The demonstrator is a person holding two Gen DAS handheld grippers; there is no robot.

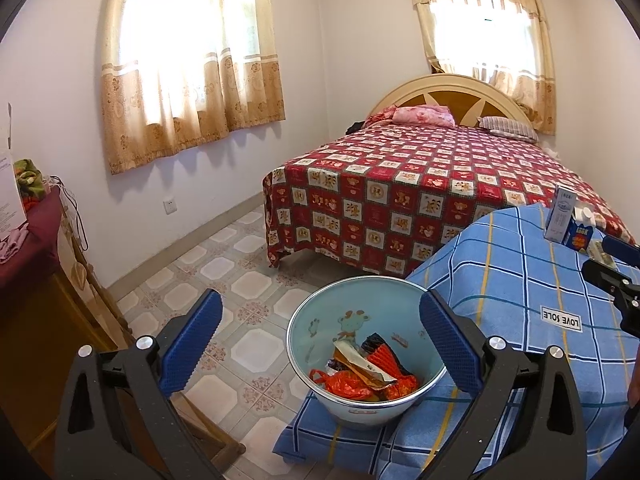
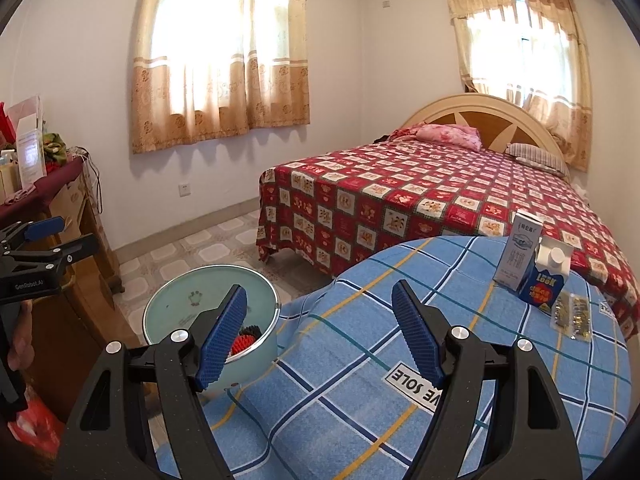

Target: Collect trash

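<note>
A pale green bin (image 1: 320, 320) with a cartoon print stands beside the blue checked table (image 1: 520, 280). It holds red, orange and dark wrappers (image 1: 360, 376). My left gripper (image 1: 320, 344) is open and empty, hovering over the bin. My right gripper (image 2: 320, 336) is open and empty above the table's left part, with the bin (image 2: 180, 300) to its left. On the table's far right stand a white carton (image 2: 520, 252), a blue carton (image 2: 546, 280) and a clear packet (image 2: 572, 316). The cartons also show in the left wrist view (image 1: 560, 220).
A bed with a red patterned cover (image 2: 420, 200) lies behind the table. A wooden cabinet with a maroon cloth (image 2: 52, 192) and clutter stands at the left. Tiled floor (image 1: 224, 264) lies between them. The left gripper shows at the right view's left edge (image 2: 36, 256).
</note>
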